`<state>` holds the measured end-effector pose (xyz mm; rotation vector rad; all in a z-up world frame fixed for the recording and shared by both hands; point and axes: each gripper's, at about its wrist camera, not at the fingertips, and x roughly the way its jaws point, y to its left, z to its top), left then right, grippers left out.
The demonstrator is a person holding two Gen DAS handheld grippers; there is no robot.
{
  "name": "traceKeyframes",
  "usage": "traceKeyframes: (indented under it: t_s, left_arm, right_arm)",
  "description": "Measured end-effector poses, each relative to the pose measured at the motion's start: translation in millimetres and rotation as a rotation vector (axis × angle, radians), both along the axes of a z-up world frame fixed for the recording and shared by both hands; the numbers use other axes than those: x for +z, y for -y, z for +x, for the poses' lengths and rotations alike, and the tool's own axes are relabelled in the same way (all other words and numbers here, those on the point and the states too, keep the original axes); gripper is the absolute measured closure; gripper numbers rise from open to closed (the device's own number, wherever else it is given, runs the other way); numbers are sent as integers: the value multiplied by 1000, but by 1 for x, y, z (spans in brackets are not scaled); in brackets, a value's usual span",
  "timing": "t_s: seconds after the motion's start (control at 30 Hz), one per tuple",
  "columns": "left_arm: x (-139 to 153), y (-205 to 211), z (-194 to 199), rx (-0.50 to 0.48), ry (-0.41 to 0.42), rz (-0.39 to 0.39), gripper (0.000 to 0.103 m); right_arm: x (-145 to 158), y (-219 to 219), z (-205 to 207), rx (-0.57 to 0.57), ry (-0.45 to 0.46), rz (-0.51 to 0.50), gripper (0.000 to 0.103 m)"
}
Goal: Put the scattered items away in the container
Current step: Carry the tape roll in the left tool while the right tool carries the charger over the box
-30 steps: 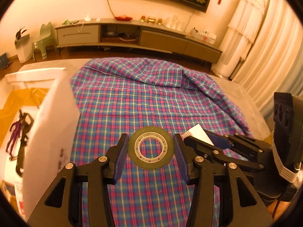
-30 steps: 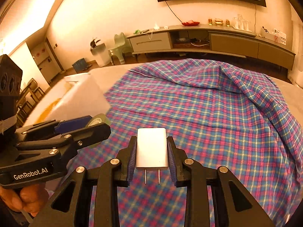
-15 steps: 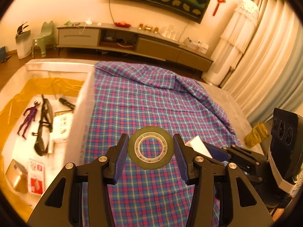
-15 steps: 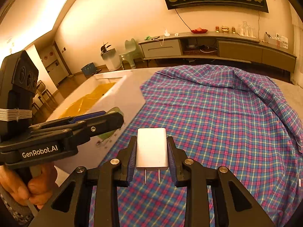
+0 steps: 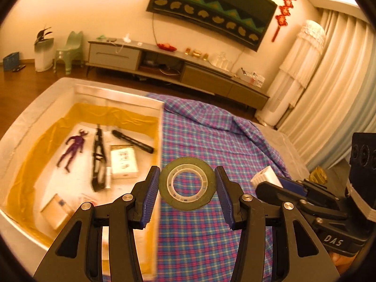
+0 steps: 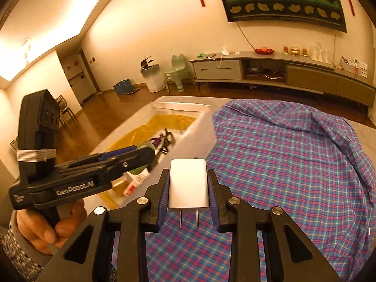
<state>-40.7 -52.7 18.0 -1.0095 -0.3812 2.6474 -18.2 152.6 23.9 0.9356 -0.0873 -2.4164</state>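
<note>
- You hold two items, one per gripper: one tape roll, one white charger.
- Tape roll sits flat-on between the left gripper pads, both blue pads pressing its rim — clamped, held in the air over the plaid cloth, right at the container's near wall.
- Charger is pinched on its two side faces by the right gripper; two prongs point back toward the camera. It hangs over the cloth, just right of the container.
- In the right wrist view your left hand grips the left tool's handle.
- One container, white walls, yellow liner. Inside I count six clear items: purple figure, black glasses-like thing, black marker, white labelled box, tan box, red-and-white tube. Rest is too blurred to tell.
- Cloth itself carries no loose items in either view.
</note>
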Motion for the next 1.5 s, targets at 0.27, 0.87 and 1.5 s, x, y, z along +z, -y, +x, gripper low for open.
traceKeyframes:
  t_s: [0.27, 0.87, 1.5]
  left_arm:
    - [-6, 36, -1, 52, 4, 20, 54]
    - [-29, 124, -18, 190, 59, 98, 54]
    - [-46, 170, -41, 280, 148, 191, 54]
  right_arm:
    - [10, 39, 6, 60, -10, 20, 71]
    - [10, 113, -18, 194, -12, 114, 72]
    - [-24, 188, -63, 375, 35, 328, 72]
